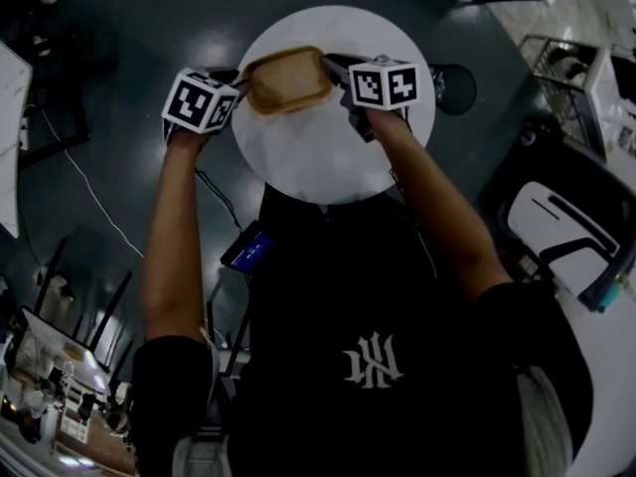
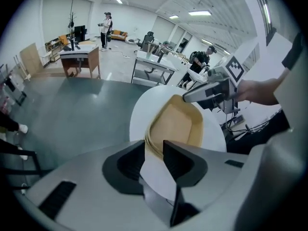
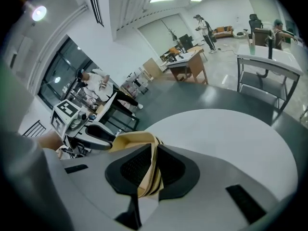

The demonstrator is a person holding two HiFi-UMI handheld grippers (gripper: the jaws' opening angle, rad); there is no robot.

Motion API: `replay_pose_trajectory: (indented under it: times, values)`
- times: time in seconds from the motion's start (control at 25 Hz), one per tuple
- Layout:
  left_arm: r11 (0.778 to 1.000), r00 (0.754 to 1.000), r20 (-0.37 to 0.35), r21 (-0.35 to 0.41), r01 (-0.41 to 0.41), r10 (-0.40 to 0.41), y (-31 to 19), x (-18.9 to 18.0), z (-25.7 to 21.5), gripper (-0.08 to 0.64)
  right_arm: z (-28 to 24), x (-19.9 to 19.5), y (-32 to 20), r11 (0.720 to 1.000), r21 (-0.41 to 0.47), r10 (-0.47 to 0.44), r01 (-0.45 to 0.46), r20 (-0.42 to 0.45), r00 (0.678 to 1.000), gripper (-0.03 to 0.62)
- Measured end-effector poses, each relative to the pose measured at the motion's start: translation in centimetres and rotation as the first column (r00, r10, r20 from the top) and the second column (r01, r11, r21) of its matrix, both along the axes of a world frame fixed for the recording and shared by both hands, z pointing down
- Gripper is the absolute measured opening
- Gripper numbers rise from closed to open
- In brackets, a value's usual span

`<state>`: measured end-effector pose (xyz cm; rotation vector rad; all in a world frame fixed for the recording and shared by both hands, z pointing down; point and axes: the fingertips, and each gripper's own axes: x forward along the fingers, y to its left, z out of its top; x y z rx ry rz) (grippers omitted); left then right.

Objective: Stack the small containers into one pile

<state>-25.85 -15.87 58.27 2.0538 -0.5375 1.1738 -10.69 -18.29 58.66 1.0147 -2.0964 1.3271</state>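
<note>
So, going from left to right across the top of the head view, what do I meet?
left tool → tan containers → right tool. The white table lies under all three, so it has no place in the line.

Dim head view; bright ceiling strips (image 2: 201, 13), fisheye-warped edges in gripper views.

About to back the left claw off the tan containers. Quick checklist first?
1. Left claw open, pads clear of the tan containers: ok.
2. Right claw shut on the opposite rim: ok.
3. Containers nested, layered rims showing at the right claw: ok.
4. Pile set down on the white table: cannot tell.
5. Pile over the table, not past its edge: ok.
</note>
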Motion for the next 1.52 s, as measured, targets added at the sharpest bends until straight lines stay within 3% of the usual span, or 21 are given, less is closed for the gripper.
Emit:
replay_pose_trajectory:
  times: [0.28, 0.56, 0.76, 0.88, 0.96, 1.08, 1.16, 1.4, 1.44, 1.52]
  values:
    - [0.997, 0.999, -0.009, 0.072, 0.039, -0.039, -0.6, -0.3, -2.2, 0.116, -2.4, 1.4, -1.1, 0.997, 0.076, 0.021, -0.023, 0.022, 1.000, 0.061]
    - [0.974, 0.990, -0.108, 0.197, 0.110, -0.089, 0.7, 1.1, -6.6, 0.034, -9.0, 2.1, -0.5, 0.972, 0.236, -0.026, -0.014, 0.163, 0.986, 0.060]
    - [0.952, 0.987, -0.124, 0.277, 0.131, -0.099, 4.0, 2.6, -9.5, 0.003, -16.5, 2.6, 2.7, 0.910, 0.413, -0.164, 0.029, 0.297, 0.941, 0.058]
    - [0.934, 0.978, -0.173, 0.313, 0.170, -0.120, 6.0, 4.0, -11.6, 0.003, -20.4, 3.4, 5.1, 0.865, 0.499, -0.250, 0.051, 0.340, 0.907, 0.055]
    - [0.914, 0.955, -0.256, 0.334, 0.232, -0.149, 6.5, 4.8, -13.6, 0.003, -22.8, 3.6, 6.4, 0.834, 0.547, -0.313, 0.070, 0.366, 0.876, 0.052]
    - [0.865, 0.886, -0.424, 0.356, 0.354, -0.188, 7.3, 6.5, -17.6, 0.002, -26.0, 5.2, 8.3, 0.771, 0.629, -0.415, 0.099, 0.379, 0.827, 0.052]
    - [0.832, 0.854, -0.486, 0.384, 0.401, -0.187, 9.2, 7.8, -20.4, 0.002, -28.1, 7.1, 10.3, 0.727, 0.676, -0.475, 0.115, 0.375, 0.796, 0.051]
    - [0.740, 0.789, -0.581, 0.438, 0.510, -0.200, 14.9, 8.0, -27.0, 0.002, -31.5, 8.5, 15.1, 0.660, 0.734, -0.617, 0.161, 0.407, 0.673, 0.050]
    - [0.731, 0.784, -0.585, 0.438, 0.523, -0.210, 15.6, 7.9, -27.5, 0.003, -31.6, 8.2, 15.5, 0.650, 0.740, -0.639, 0.173, 0.408, 0.652, 0.049]
    - [0.734, 0.774, -0.589, 0.416, 0.537, -0.233, 17.2, 7.5, -27.7, 0.003, -31.7, 7.4, 16.3, 0.642, 0.746, -0.666, 0.178, 0.426, 0.612, 0.049]
